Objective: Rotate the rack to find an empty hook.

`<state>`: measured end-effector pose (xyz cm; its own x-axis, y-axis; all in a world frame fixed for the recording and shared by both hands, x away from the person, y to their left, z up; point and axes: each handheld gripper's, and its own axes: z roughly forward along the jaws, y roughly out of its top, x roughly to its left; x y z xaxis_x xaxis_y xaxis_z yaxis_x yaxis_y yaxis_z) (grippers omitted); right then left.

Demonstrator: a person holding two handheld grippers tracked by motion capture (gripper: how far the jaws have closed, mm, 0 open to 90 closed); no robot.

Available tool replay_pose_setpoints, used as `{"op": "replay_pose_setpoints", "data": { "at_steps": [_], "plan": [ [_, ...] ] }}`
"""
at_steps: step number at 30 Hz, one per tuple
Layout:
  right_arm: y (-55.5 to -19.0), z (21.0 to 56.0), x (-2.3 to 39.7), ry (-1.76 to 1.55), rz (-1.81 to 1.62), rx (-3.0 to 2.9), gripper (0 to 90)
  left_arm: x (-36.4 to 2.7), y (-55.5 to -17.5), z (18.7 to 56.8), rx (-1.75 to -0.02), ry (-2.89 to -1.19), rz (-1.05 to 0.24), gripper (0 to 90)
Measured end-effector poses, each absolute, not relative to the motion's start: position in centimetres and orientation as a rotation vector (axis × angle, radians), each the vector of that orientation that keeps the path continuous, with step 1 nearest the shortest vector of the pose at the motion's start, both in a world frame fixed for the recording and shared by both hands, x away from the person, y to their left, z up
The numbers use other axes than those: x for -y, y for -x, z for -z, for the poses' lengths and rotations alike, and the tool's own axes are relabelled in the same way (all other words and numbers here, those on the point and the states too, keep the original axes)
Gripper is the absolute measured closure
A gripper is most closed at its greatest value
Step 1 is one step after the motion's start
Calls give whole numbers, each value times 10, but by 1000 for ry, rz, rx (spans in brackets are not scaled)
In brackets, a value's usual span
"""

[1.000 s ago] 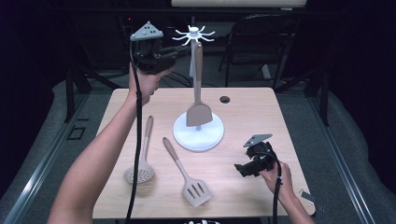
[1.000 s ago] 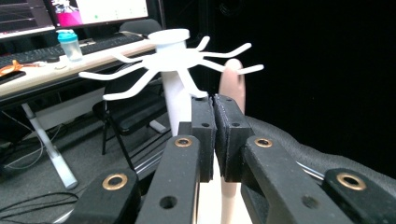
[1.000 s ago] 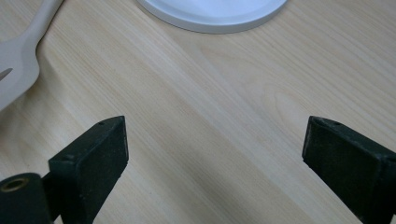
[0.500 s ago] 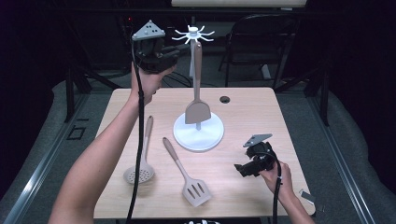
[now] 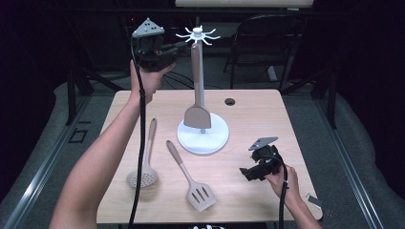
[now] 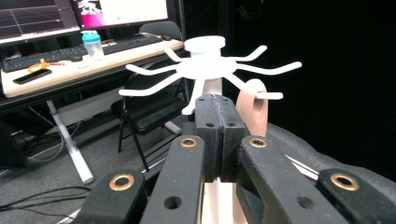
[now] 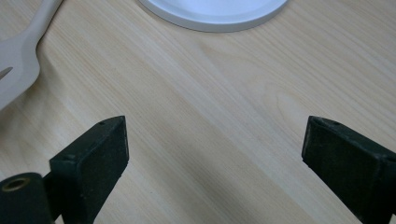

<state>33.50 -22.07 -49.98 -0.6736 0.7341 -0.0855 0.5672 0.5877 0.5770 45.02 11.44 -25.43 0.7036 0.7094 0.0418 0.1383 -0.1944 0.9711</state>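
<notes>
Left gripper [image 5: 152,50] raised beside white hook rack [image 5: 197,35], fingers [image 6: 215,122] pressed together, empty. Tan turner [image 5: 197,107] hanging from a hook by its loop, blade near round base; stem partly hidden behind it. Right gripper [image 5: 255,171] low over tabletop [image 5: 267,119], fingers [image 7: 91,156] wide apart.

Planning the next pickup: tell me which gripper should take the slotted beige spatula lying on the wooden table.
Right. The right gripper is open, low beside the slotted beige spatula; the left gripper is shut, up at the white hook rack.
</notes>
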Motion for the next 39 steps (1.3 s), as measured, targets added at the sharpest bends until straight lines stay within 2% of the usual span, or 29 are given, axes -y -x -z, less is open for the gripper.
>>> {"op": "replay_pose_setpoints", "data": {
  "at_steps": [13,23,29,39],
  "plan": [
    [-335,501,219,-1064,-752,-2508,67,-119,-462,252,-731,-1708,-605,900],
    [-335,500,220,-1054,-749,-2511,67,-128,-451,256,-730,-1699,-598,893],
    [-334,500,218,-1063,-770,-2520,68,-141,-441,262,-741,-1717,-572,788],
    [-333,501,213,-1053,-786,-2545,72,-157,-425,282,-784,-1786,-552,495]
  ]
}}
